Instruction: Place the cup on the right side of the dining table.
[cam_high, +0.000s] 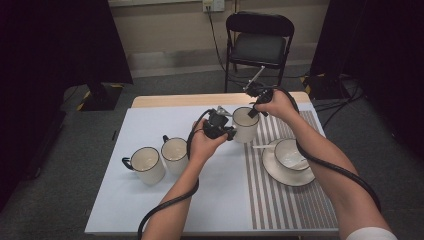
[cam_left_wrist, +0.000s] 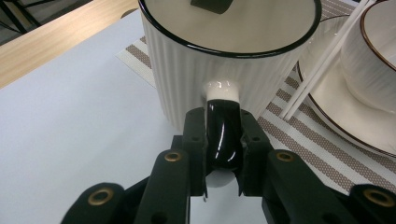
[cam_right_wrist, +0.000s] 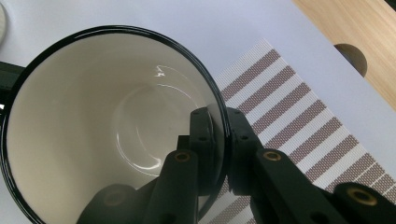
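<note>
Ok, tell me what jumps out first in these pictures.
A white ribbed mug at the striped placemat's edge is gripped from both sides: the left gripper pinches its black handle, the right gripper clamps its rim. Left of it stand two more mugs; right, a bowl on a saucer.
</note>
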